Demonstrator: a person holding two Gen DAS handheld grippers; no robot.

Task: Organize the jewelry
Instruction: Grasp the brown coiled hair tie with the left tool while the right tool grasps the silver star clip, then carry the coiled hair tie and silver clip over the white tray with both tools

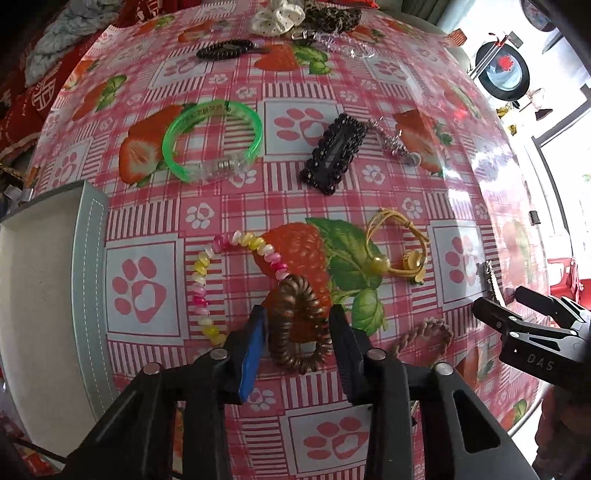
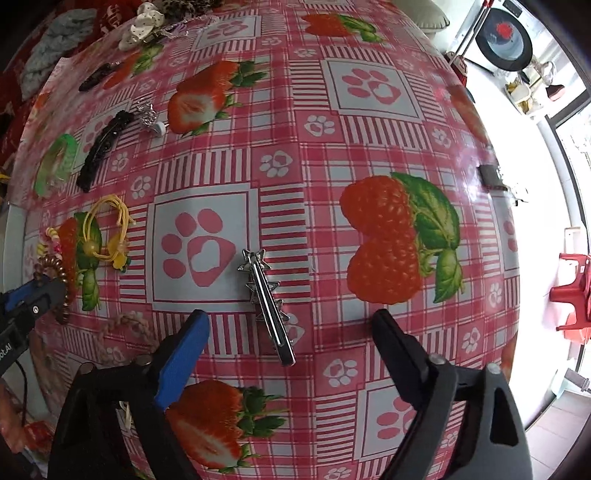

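Note:
A brown spiral hair tie (image 1: 295, 328) lies on the strawberry tablecloth, squeezed into an oval between the fingers of my left gripper (image 1: 297, 312), whose pads press on both its sides. In the right wrist view a silver star hair clip (image 2: 267, 306) lies flat between the wide-apart fingers of my right gripper (image 2: 291, 332), untouched by either pad. The left gripper (image 2: 22, 299) with the spiral tie (image 2: 55, 273) shows at that view's left edge. The right gripper (image 1: 517, 317) shows at the left wrist view's right edge.
A grey box (image 1: 88, 295) stands at the left. Around lie a pastel bead bracelet (image 1: 221, 266), a yellow cord tie (image 1: 395, 251), a braided brown tie (image 1: 424, 332), a green bangle (image 1: 214, 140), a black clip (image 1: 332, 155) and scrunchies (image 1: 277, 18) at the far edge.

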